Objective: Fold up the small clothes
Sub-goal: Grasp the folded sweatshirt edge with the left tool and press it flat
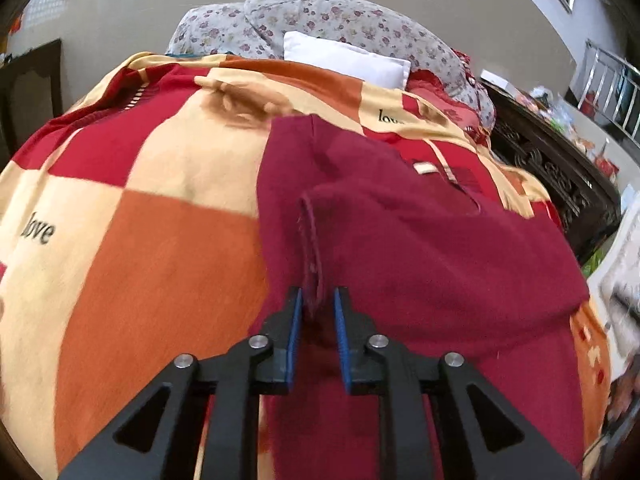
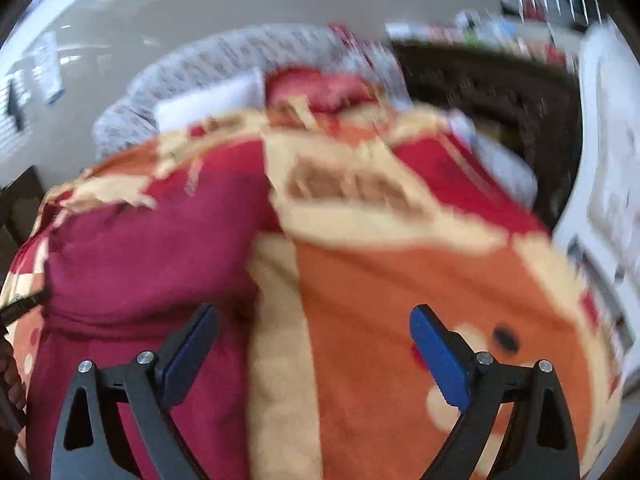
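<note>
A maroon garment (image 1: 420,248) lies spread on a checked red, orange and cream blanket (image 1: 160,260). One of its edges is folded over, and a raised hem runs toward me. My left gripper (image 1: 318,294) straddles that hem. Its blue pads (image 1: 295,320) stand a little apart, with a gap showing beside the cloth, so they do not pinch it. In the blurred right wrist view, the garment (image 2: 152,248) lies at the left. My right gripper (image 2: 314,316) hangs wide open above its right edge and the blanket (image 2: 380,300), with nothing between its fingers.
A white pillow (image 1: 344,58) and a floral cushion (image 1: 320,12) lie at the far end of the blanket. A dark carved wooden piece of furniture (image 1: 552,168) stands along the right side, with clutter on top. White printed material (image 1: 624,280) lies at the right edge.
</note>
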Action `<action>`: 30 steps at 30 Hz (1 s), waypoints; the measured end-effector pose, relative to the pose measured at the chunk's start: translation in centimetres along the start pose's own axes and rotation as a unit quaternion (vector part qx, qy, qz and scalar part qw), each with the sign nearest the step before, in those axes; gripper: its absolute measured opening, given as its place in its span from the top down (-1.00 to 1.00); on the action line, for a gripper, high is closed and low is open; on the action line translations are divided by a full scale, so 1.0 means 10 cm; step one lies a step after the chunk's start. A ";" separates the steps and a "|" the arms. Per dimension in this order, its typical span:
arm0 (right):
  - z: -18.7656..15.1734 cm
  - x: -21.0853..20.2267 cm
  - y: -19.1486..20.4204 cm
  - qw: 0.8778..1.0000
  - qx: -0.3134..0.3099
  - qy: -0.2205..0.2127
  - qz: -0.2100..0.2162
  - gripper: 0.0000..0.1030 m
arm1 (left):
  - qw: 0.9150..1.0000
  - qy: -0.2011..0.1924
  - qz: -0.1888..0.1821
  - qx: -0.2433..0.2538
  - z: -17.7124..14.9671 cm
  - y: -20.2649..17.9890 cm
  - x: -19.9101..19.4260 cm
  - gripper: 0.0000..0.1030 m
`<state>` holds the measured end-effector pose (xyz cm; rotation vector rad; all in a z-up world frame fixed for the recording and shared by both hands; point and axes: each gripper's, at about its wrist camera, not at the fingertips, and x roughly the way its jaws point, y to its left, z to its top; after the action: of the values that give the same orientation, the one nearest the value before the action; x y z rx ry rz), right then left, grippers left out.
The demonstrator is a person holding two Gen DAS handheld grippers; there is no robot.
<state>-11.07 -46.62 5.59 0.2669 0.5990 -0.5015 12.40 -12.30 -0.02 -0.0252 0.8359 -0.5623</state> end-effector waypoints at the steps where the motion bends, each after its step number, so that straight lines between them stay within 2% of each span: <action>1: 0.12 -0.07 0.13 0.999 -0.027 -0.027 0.000 -0.90 | 1.000 0.003 0.002 0.003 -0.03 0.00 -0.01 0.65; 3: 0.27 -0.09 0.42 0.996 -0.074 -0.041 0.029 -0.82 | 1.000 0.010 0.006 -0.004 -0.05 0.04 -0.03 0.65; 5: 0.37 0.02 0.70 0.991 -0.114 -0.027 0.063 -0.46 | 0.999 0.001 0.037 -0.031 -0.04 0.14 -0.12 0.65; 6: 0.40 0.11 0.80 0.990 -0.125 -0.009 0.069 0.01 | 0.997 -0.009 0.055 -0.044 -0.02 0.19 -0.19 0.65; 7: 0.41 0.20 0.86 0.990 -0.127 0.006 0.067 0.27 | 0.997 -0.024 0.060 -0.050 0.00 0.20 -0.26 0.64; 9: 0.38 0.35 0.91 0.989 -0.132 0.029 0.061 0.27 | 0.997 -0.059 0.032 -0.033 0.09 0.06 -0.40 0.64; 12: 0.19 0.60 0.83 0.989 -0.127 0.060 0.035 0.28 | 0.997 -0.071 -0.020 0.002 0.21 -0.24 -0.37 0.64; 13: 0.11 0.71 0.77 0.989 -0.123 0.073 0.037 0.28 | 0.998 -0.064 -0.020 0.017 0.25 -0.36 -0.27 0.64; 15: 0.01 0.76 0.73 0.990 -0.122 0.063 0.038 0.28 | 0.998 -0.045 -0.013 0.035 0.27 -0.50 -0.05 0.64; 17: -0.03 0.77 0.71 0.991 -0.116 0.054 0.039 0.25 | 0.999 -0.006 0.042 0.019 0.25 -0.41 0.24 0.64; 18: -0.04 0.77 0.71 0.991 -0.119 0.052 0.039 0.24 | 0.999 0.012 0.049 -0.001 0.20 -0.29 0.34 0.73; 19: -0.07 0.76 0.70 0.990 -0.125 0.047 0.044 0.24 | 0.999 0.017 0.045 -0.012 0.15 -0.22 0.38 0.85; 20: -0.09 0.76 0.68 0.990 -0.126 0.045 0.051 0.23 | 0.999 0.014 0.042 -0.010 0.09 -0.18 0.37 0.88; 23: -0.12 0.74 0.55 0.989 -0.109 0.034 0.094 0.15 | 0.999 0.019 0.042 0.014 0.03 -0.20 0.31 0.89; 26: -0.03 0.69 0.43 0.985 -0.081 0.042 0.143 0.13 | 0.999 0.016 0.044 0.014 0.09 -0.21 0.18 0.89; 27: 0.00 0.65 0.41 0.984 -0.073 0.044 0.153 0.13 | 0.999 0.006 0.047 0.015 0.12 -0.23 0.12 0.88; 29: 0.15 0.52 0.36 0.985 -0.058 0.030 0.157 0.12 | 0.998 -0.037 0.054 0.024 0.22 -0.32 -0.06 0.55; 30: 0.23 0.46 0.36 0.987 -0.060 0.015 0.147 0.07 | 0.997 -0.057 0.051 0.031 0.27 -0.38 -0.12 0.27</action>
<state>-4.80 -46.13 4.96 0.2428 0.6040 -0.1760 11.93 -15.50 3.53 0.0405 0.7041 -0.4864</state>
